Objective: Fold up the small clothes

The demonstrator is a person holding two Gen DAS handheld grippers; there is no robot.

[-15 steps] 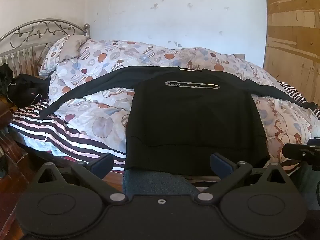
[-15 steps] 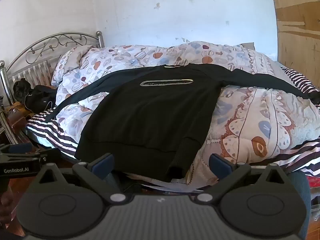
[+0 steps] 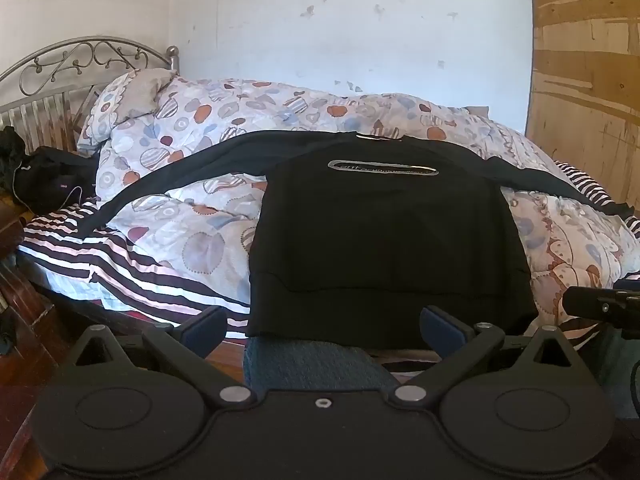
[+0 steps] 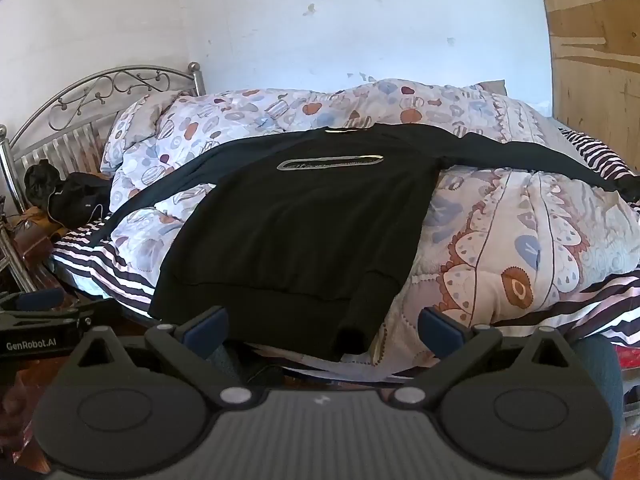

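- I'm looking across a bed (image 3: 132,276) with a striped sheet and a puffy patterned quilt (image 3: 208,208) heaped over most of it; the quilt carries round shapes in orange, blue and grey.
- A scrolled metal headboard (image 3: 84,60) stands at the left end, with a pillow (image 4: 140,120) leaning against it.
- Behind the bed I see a white wall (image 3: 340,32) with scuffs and chipped spots, and at the right a bare wooden panel (image 3: 588,80).
- A dark pile of cloth with a thin white cord (image 3: 48,184) lies at the headboard end of the bed, well apart from the garment.
- No box, basket or other container is in view that I can make out.
- The black sweatshirt (image 3: 384,232) lies flat on top of the quilt, both sleeves stretched out sideways, a narrow oval logo (image 3: 382,169) across the chest, its hem hanging at the near edge of the bed.
- My left gripper (image 3: 322,324) hovers just before the hem, jaws spread wide, nothing between them.
- My right gripper (image 4: 322,326) hangs before the sweatshirt's near right corner, jaws likewise spread wide and empty.
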